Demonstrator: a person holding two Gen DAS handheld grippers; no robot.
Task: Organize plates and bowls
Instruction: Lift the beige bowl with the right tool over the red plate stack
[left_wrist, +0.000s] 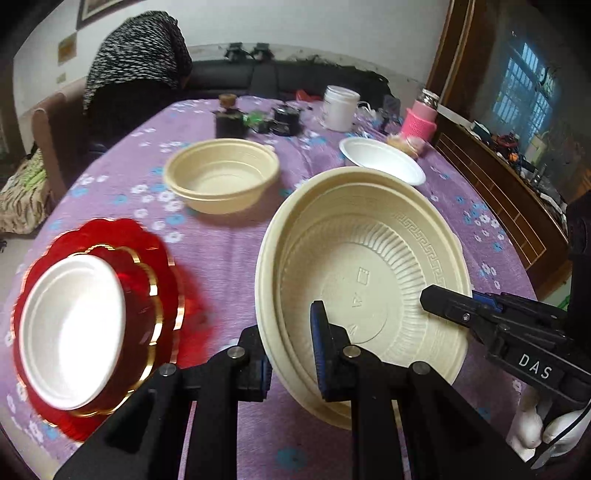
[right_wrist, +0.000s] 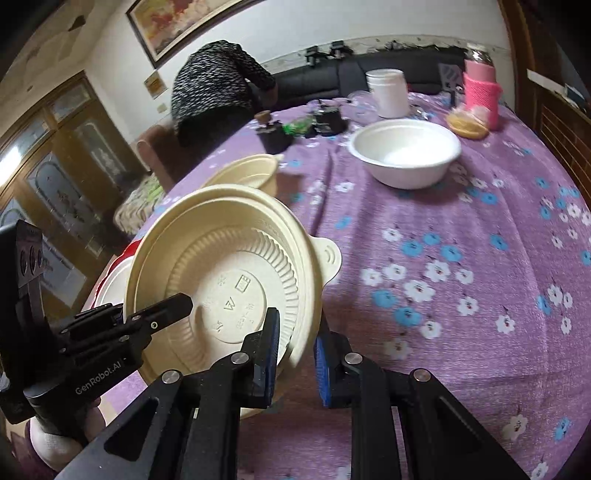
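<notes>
A cream plastic bowl (left_wrist: 362, 280) is held tilted above the purple tablecloth, gripped on opposite rims by both grippers. My left gripper (left_wrist: 291, 354) is shut on its near rim. My right gripper (right_wrist: 295, 354) is shut on its other rim (right_wrist: 295, 332); it shows in the left wrist view as a black finger (left_wrist: 454, 306) inside the bowl. A second cream bowl (left_wrist: 221, 177) sits behind. A white bowl (left_wrist: 72, 328) rests on stacked red plates with gold edges (left_wrist: 155, 295) at the left. Another white bowl (right_wrist: 404, 151) sits at the far right.
At the table's far end stand a white jar (right_wrist: 388, 92), a pink-sleeved bottle (right_wrist: 480, 92), dark small items (left_wrist: 255, 122) and a food item (right_wrist: 467, 123). A person in a patterned top (right_wrist: 218, 81) bends by a black sofa. A wooden cabinet (left_wrist: 491, 177) lines the right.
</notes>
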